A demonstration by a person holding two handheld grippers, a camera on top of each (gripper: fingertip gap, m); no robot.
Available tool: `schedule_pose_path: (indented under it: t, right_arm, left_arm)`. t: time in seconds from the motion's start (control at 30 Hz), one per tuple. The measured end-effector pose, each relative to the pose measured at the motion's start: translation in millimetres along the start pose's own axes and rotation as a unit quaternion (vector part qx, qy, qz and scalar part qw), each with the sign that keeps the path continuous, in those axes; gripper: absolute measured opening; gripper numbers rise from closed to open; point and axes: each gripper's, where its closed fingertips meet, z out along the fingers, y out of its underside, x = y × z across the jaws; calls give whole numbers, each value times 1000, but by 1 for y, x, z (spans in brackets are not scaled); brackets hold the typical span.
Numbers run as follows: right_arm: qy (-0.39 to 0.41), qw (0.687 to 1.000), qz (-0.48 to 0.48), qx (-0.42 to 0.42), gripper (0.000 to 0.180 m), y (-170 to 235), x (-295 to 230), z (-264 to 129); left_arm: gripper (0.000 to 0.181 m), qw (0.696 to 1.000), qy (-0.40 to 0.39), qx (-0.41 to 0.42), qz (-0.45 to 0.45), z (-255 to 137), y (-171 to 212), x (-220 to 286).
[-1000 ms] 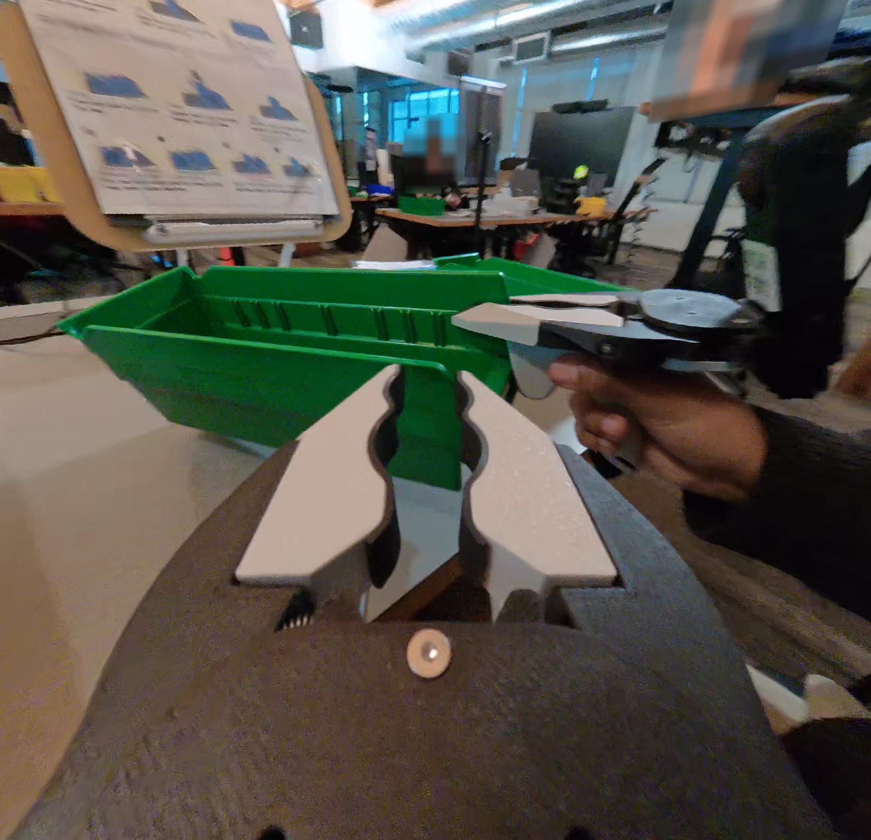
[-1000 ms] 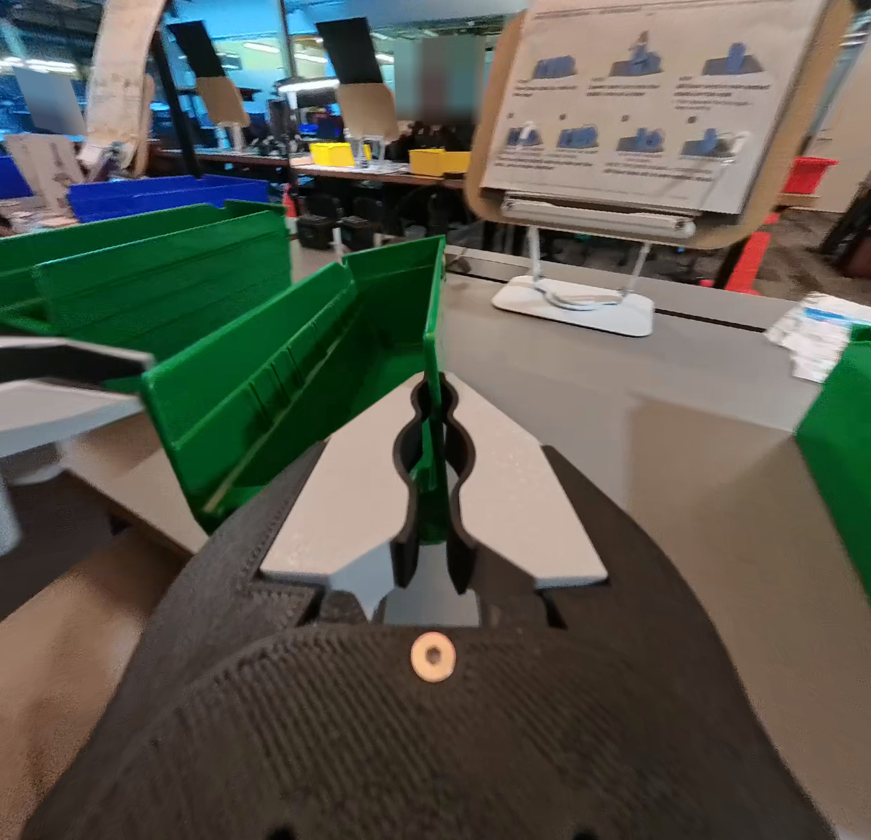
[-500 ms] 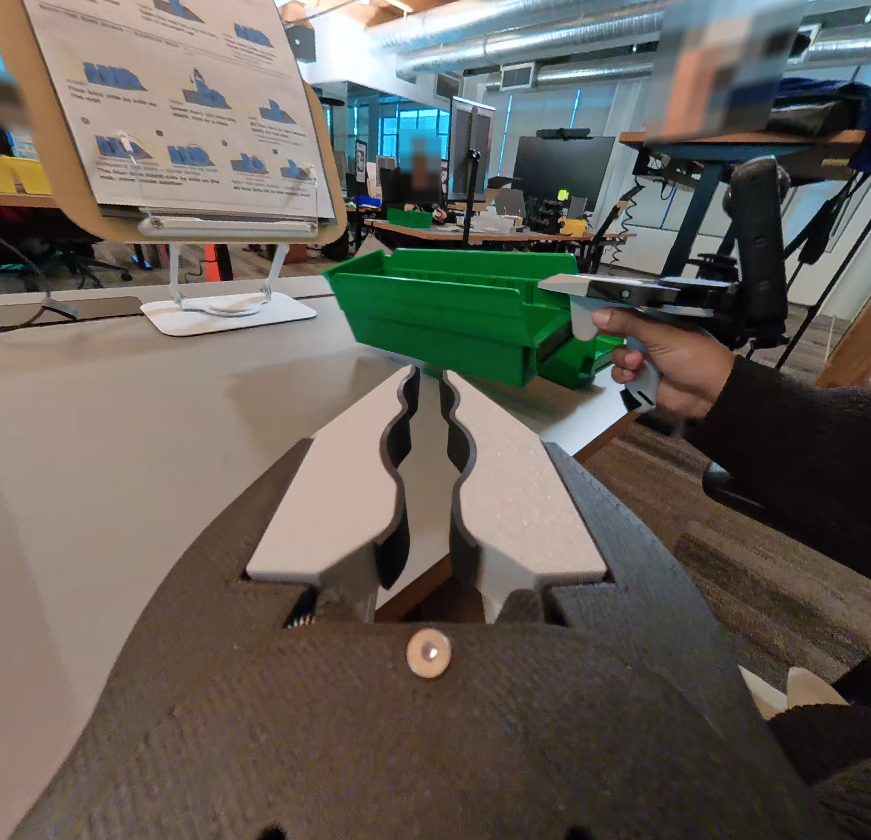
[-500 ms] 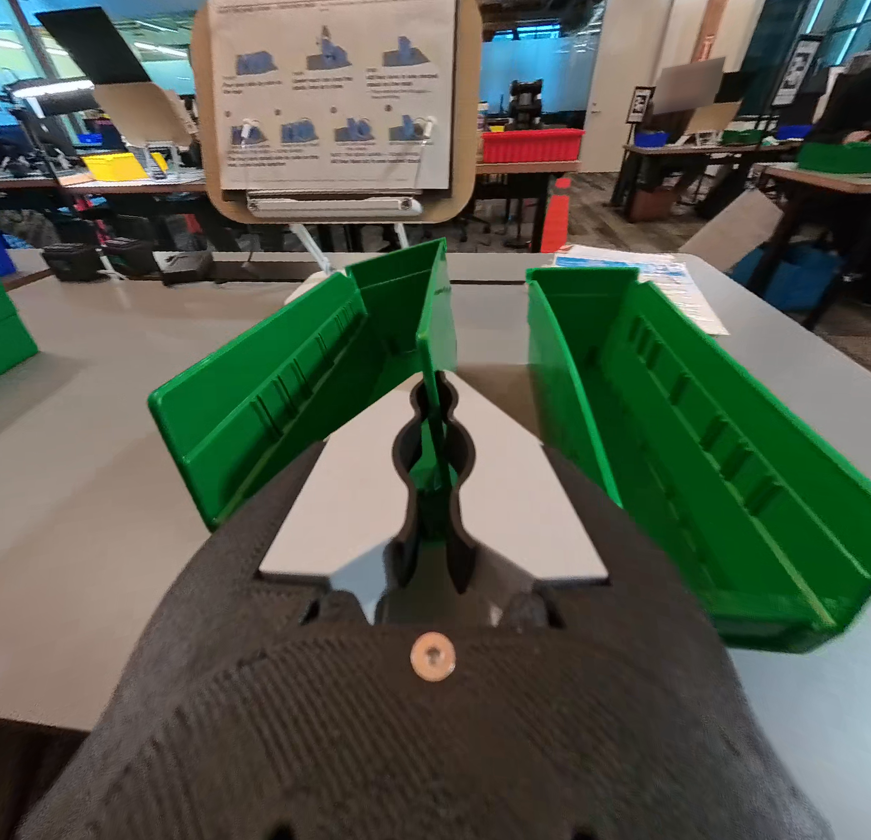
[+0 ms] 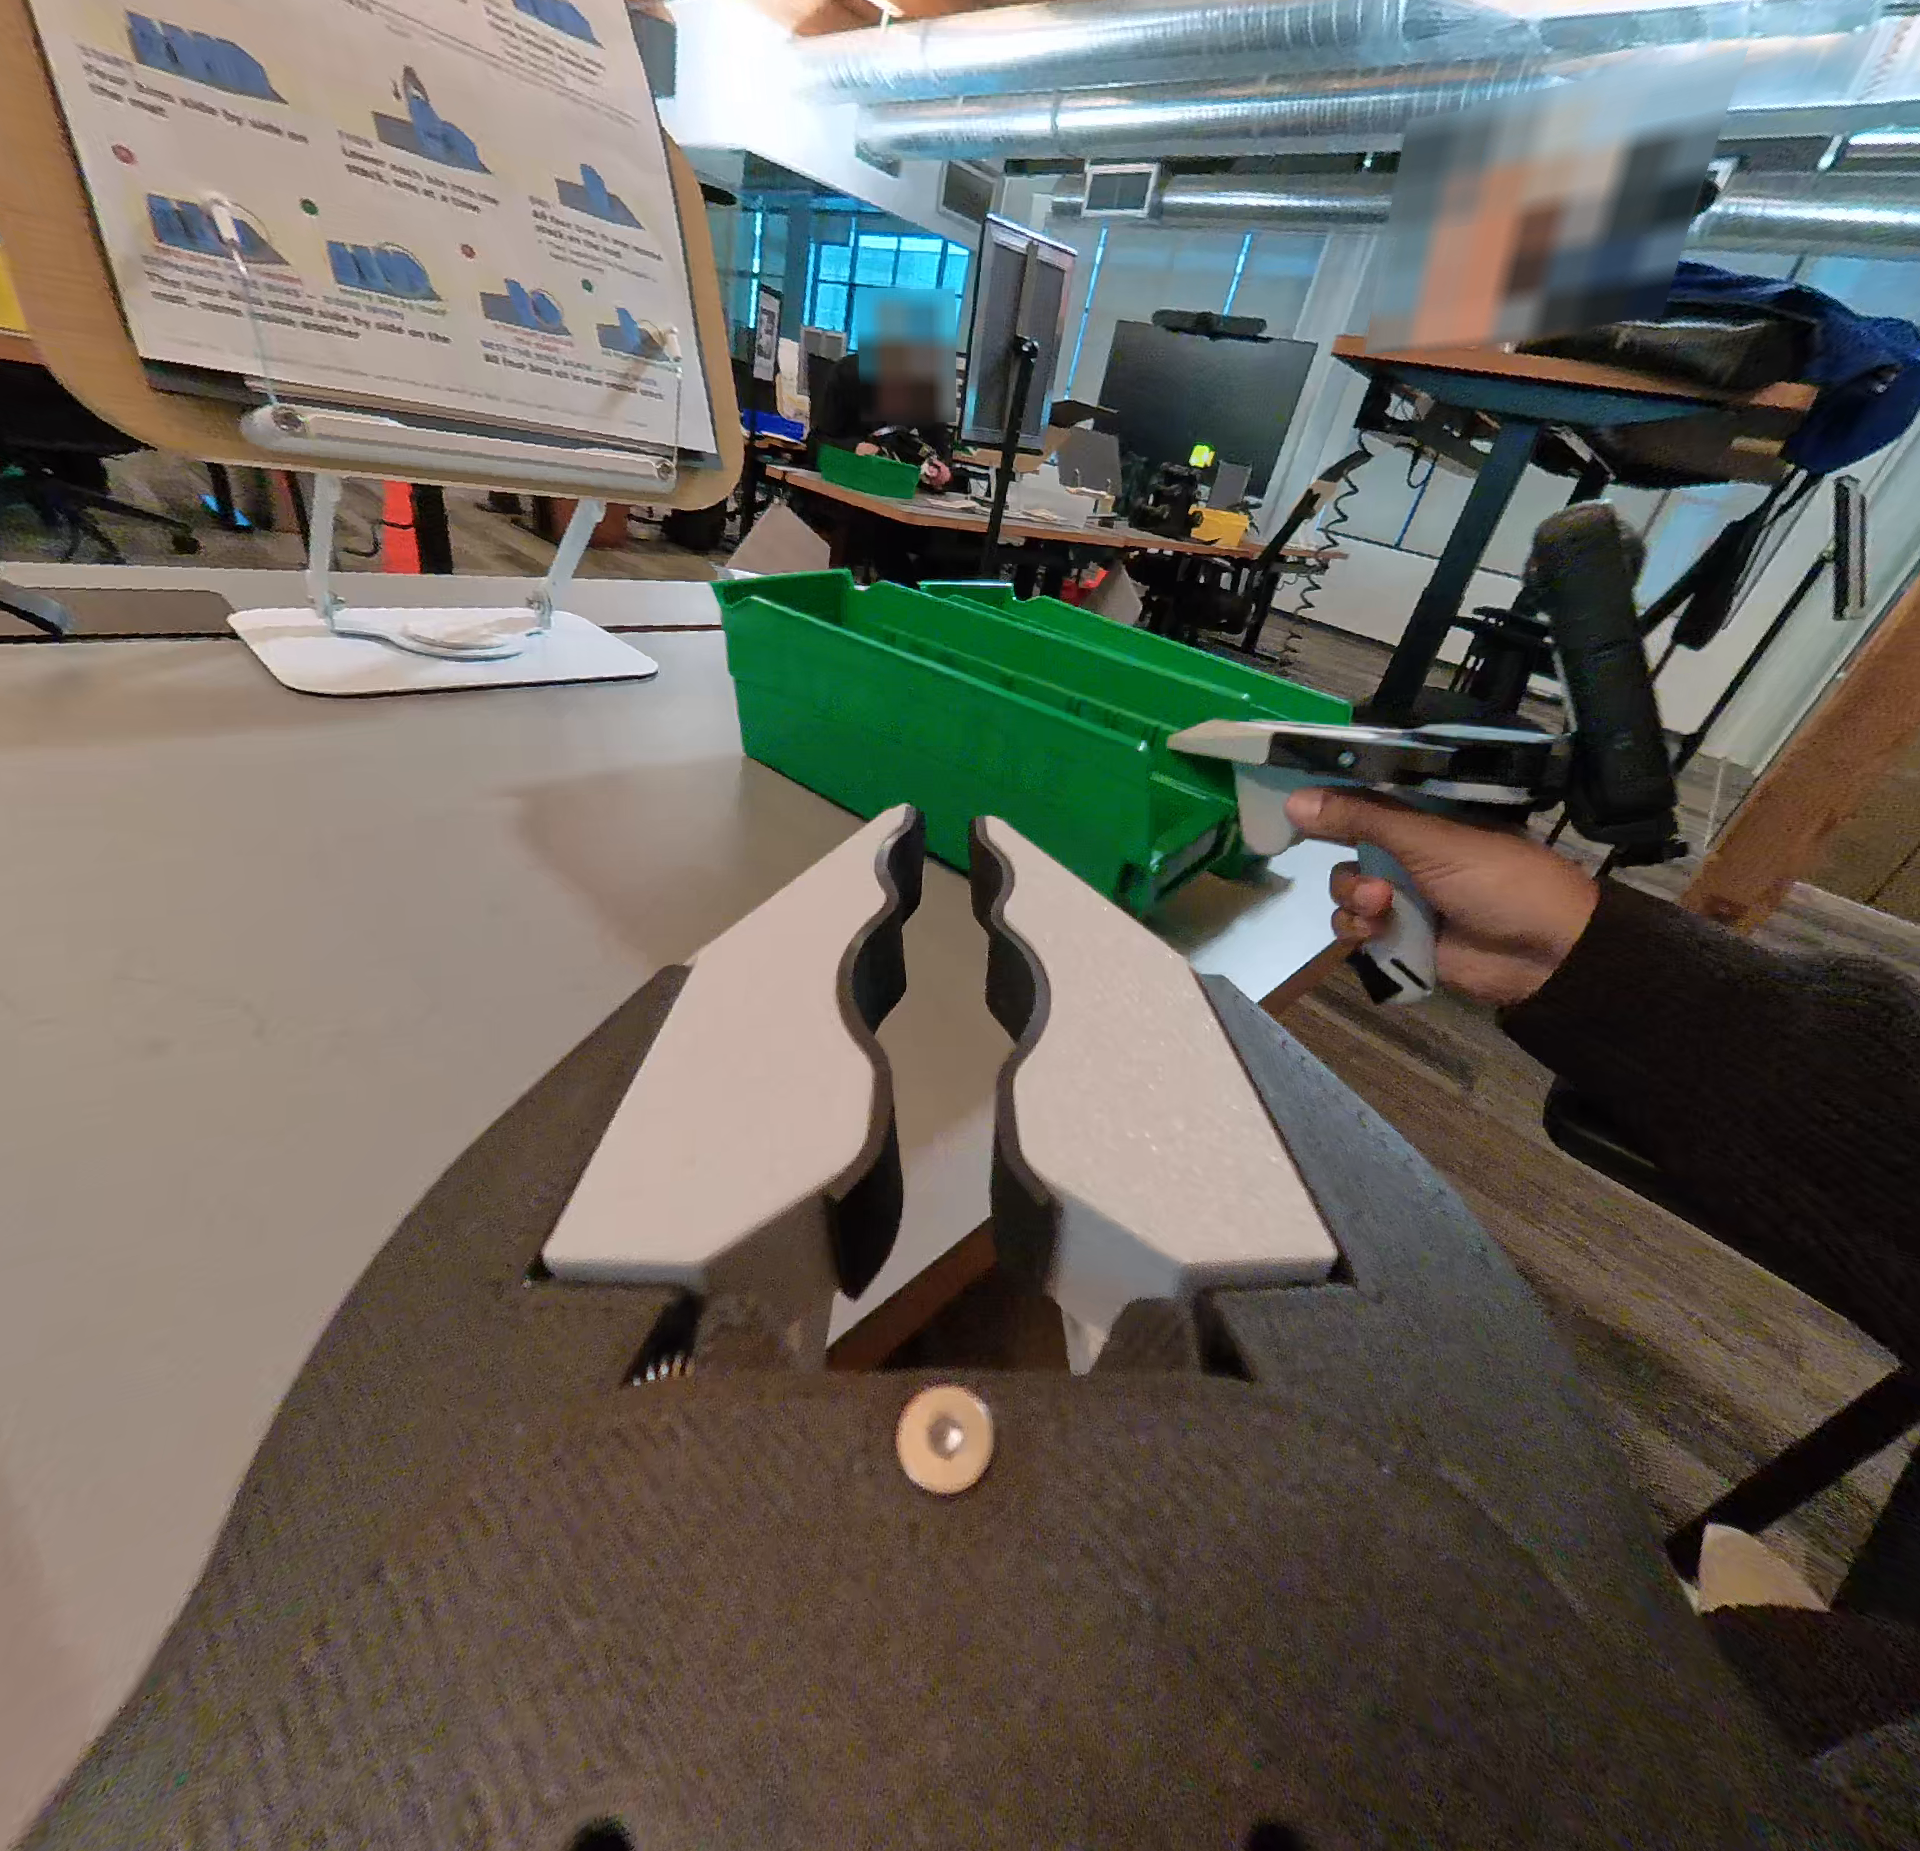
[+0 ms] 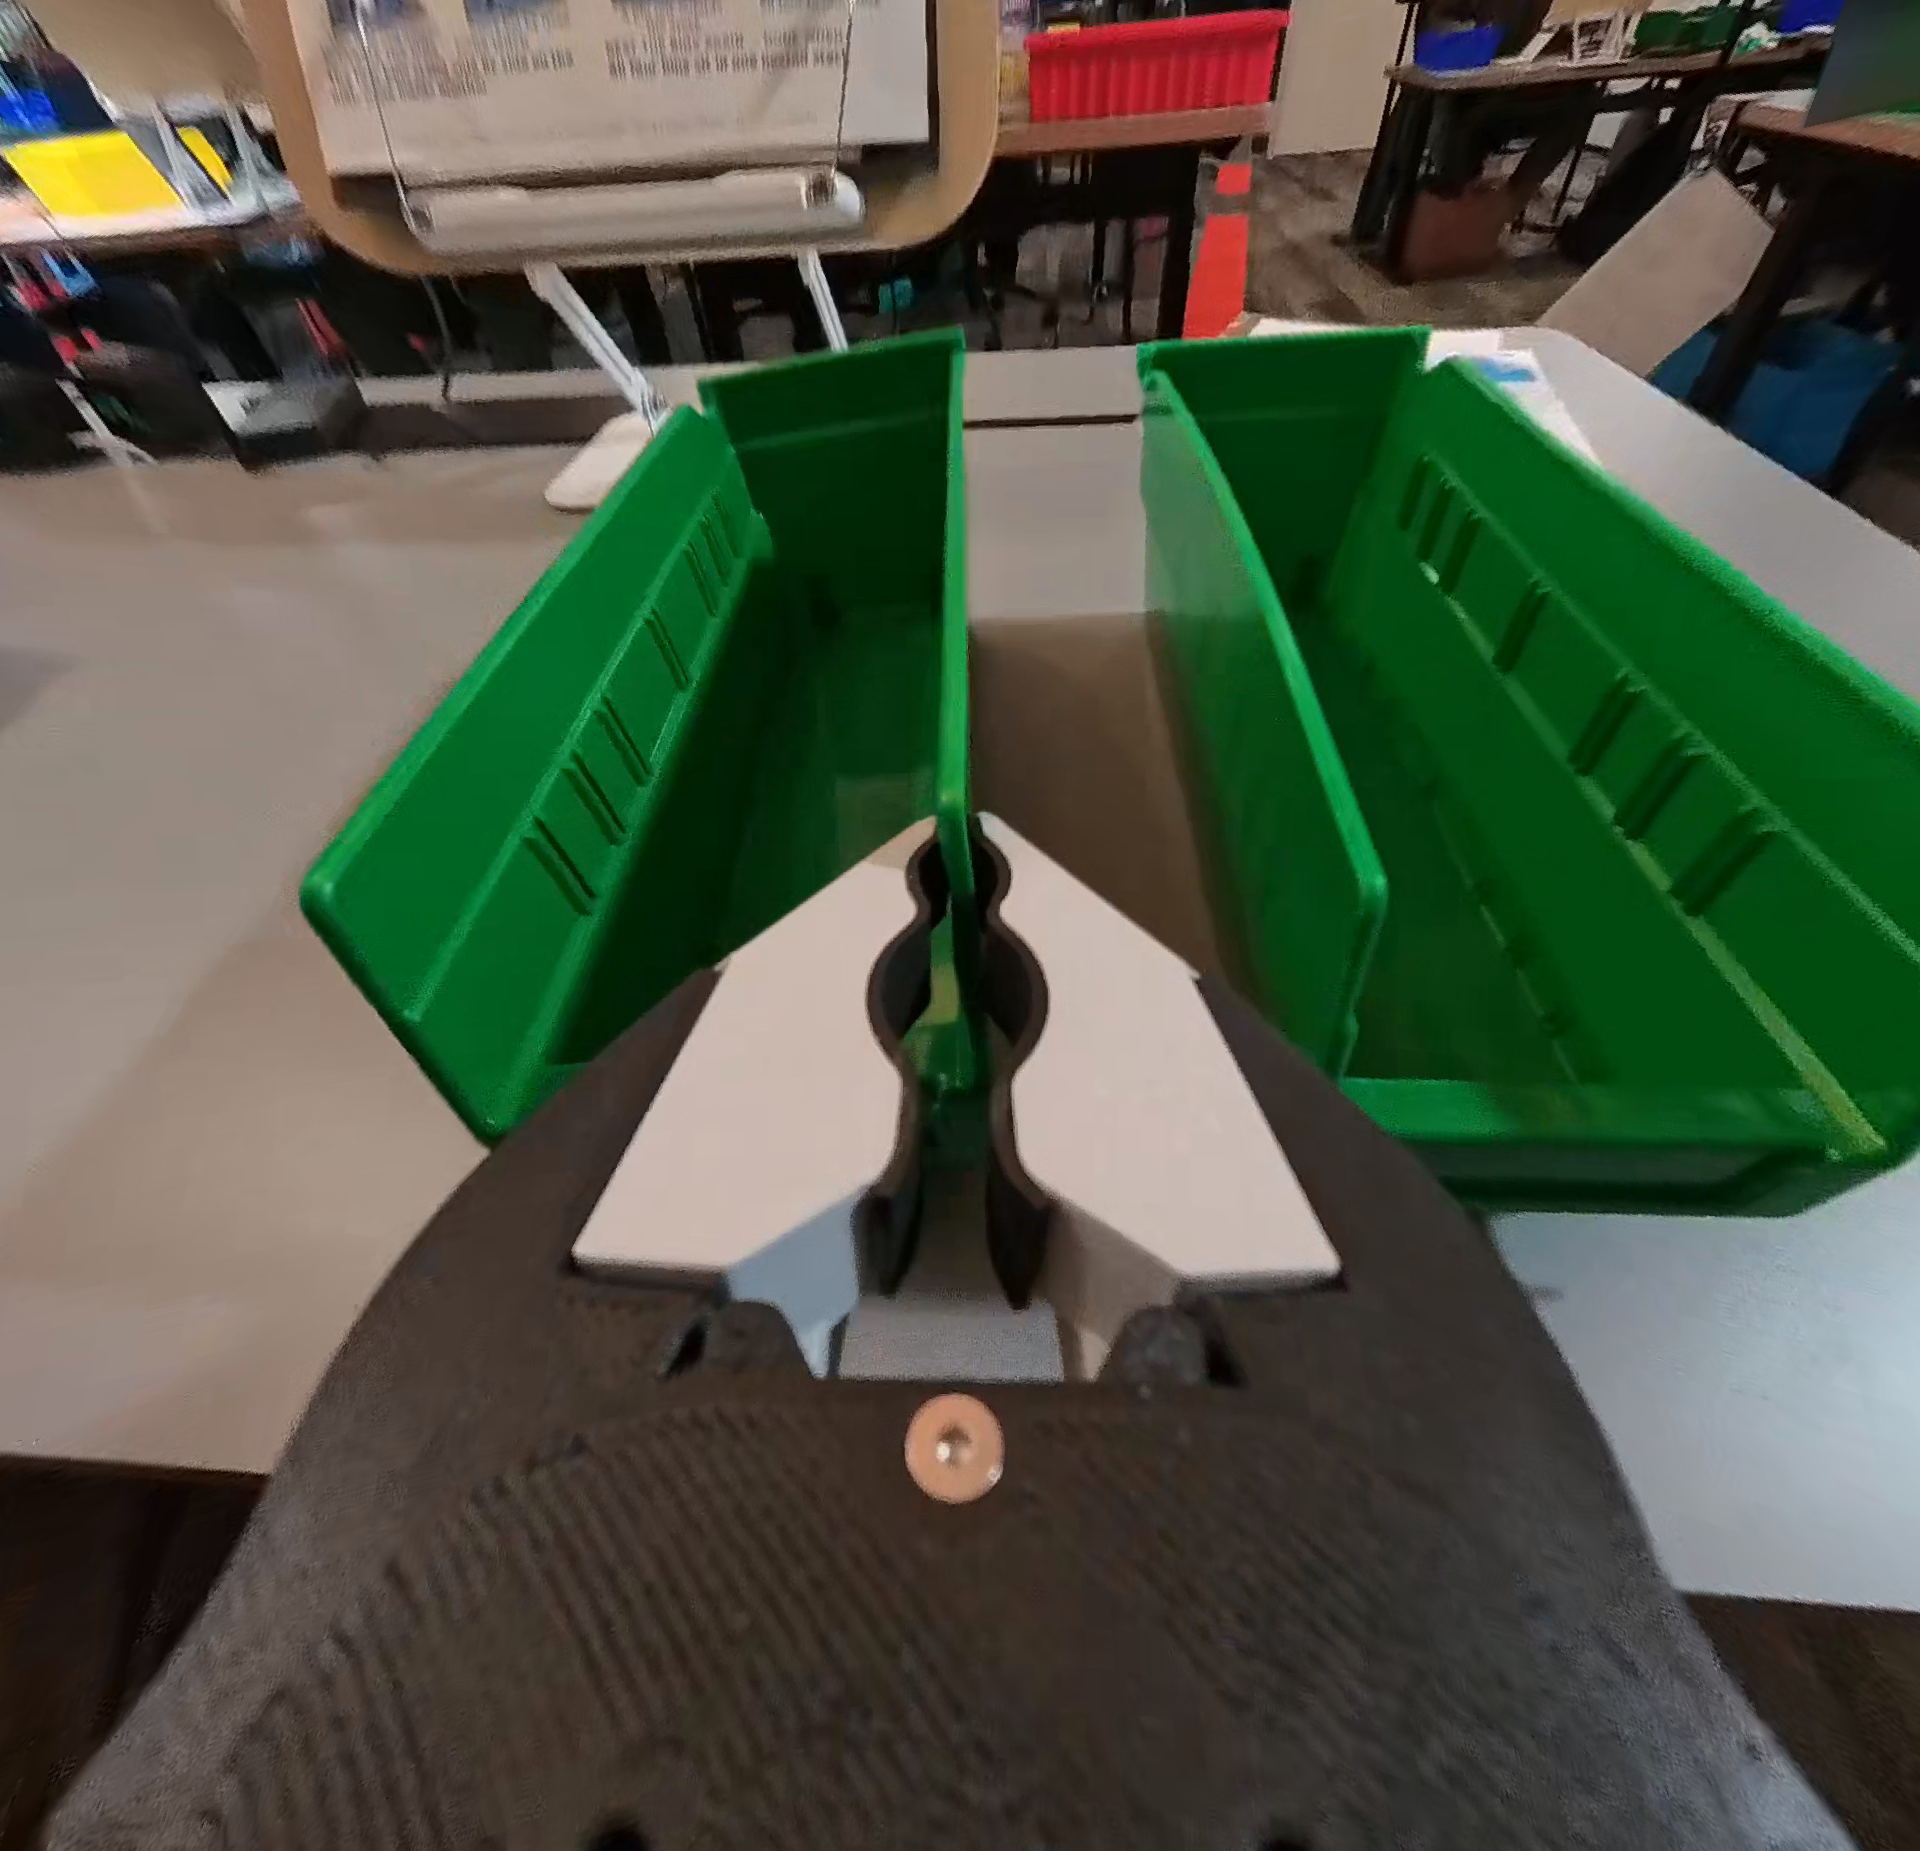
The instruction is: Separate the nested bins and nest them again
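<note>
Two long green bins lie side by side on the grey table. My right gripper is shut on the right side wall of the left bin, near its front end, and that bin tilts to the left. The second bin lies apart to its right. In the left wrist view the held bin is ahead and the second bin shows behind it. The right gripper shows there in a person's hand. My left gripper is empty, a narrow gap between its fingers, short of the bins.
An instruction board on a white stand stands at the back of the table; it also shows in the right wrist view. A paper sheet lies behind the second bin. The table's right edge is close to the bins.
My right gripper has carried its bin to the right and brought it beside the second bin. My left gripper has drawn back from the bin and its fingers have narrowed.
</note>
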Motion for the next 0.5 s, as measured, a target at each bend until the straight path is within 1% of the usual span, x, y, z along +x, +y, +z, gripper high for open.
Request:
schedule_pose_path:
  t: [0.13,0.23,0.5]
  right_arm:
    - [11,999,-30,-17,2,7,-3,2]
    - [10,999,-28,-38,2,15,-4,3]
    - [0,999,-13,-42,2,15,-4,2]
  left_arm:
    - [5,1000,7,-4,1,2,2,4]
    - [6,1000,3,-1,3,1,0,4]
    - [8,1000,-3,-1,3,1,1,1]
